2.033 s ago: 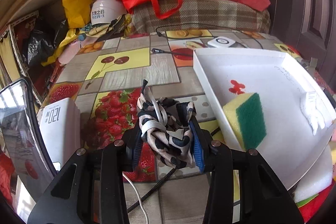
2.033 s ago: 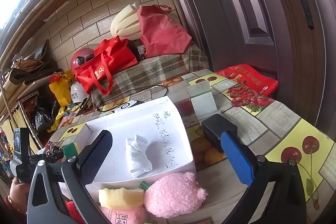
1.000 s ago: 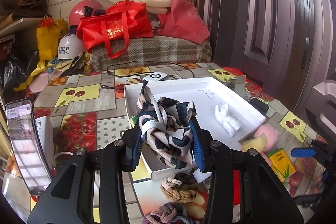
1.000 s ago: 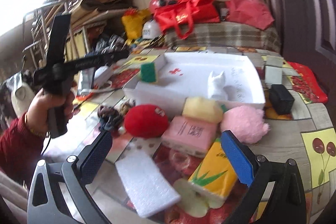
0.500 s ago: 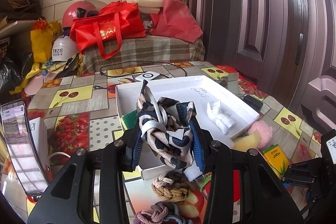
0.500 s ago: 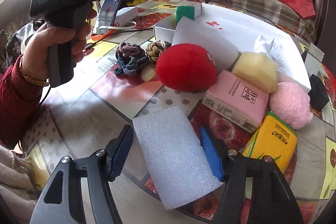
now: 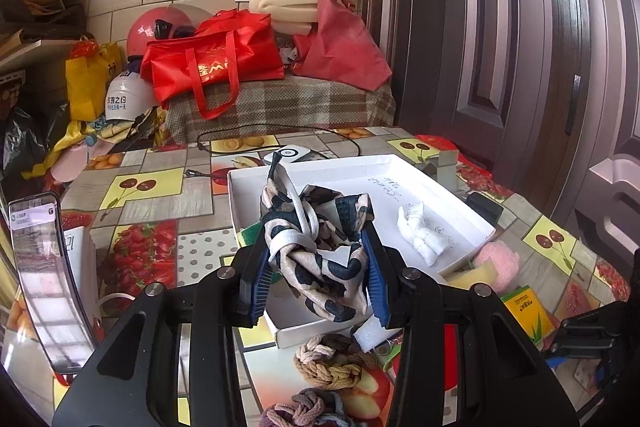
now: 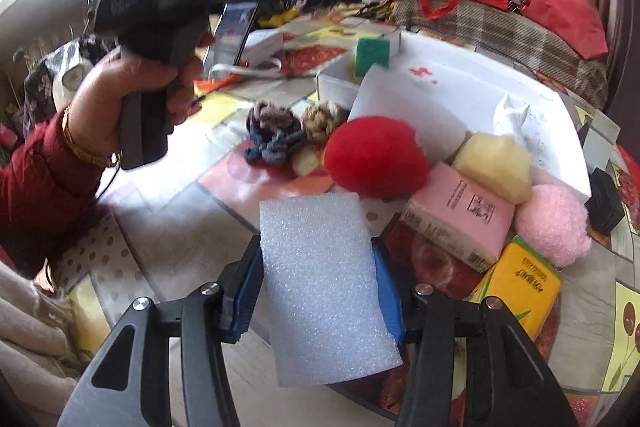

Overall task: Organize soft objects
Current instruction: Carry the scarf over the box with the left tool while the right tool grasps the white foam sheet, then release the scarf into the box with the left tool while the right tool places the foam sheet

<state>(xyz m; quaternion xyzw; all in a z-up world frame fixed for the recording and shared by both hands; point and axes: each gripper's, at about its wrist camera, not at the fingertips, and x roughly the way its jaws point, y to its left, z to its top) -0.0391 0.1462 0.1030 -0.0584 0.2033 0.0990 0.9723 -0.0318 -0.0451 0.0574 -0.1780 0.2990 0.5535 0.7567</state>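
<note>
Both pairs of blue fingers are clamped on something soft. On my left gripper (image 7: 316, 283) the 2 pads pinch a knotted scarf (image 7: 316, 239), patterned navy, beige and white, and I hold it lifted over the near corner of the white box (image 7: 436, 183). Inside that box I can see a knotted white cloth (image 7: 420, 233) lying toward the right wall, and a green-faced sponge (image 8: 372, 57) standing at the far left corner in the right wrist view.

On my right gripper (image 8: 318, 291) the 2 pads press the long edges of a white foam block (image 8: 324, 291), which juts out forward between them above the fruit-print tablecloth (image 7: 160, 183); whether its far end touches the table I cannot tell.

Ahead of the foam block sits a red plush ball (image 8: 376, 157), touching the near wall of the box. Just right of it lie a pink tissue pack (image 8: 460, 215), a pale yellow sponge (image 8: 494, 163) leaning on the box wall, a pink pompom (image 8: 554, 223) and a yellow tissue pack (image 8: 520, 291). Left of the red ball, 2 braided knots rest side by side: a tan one (image 8: 320, 119) and a grey-mauve one (image 8: 272, 133).

My left hand (image 8: 132, 99) shows in the right wrist view, gripping the black handle of the other tool above the table's left side.
</note>
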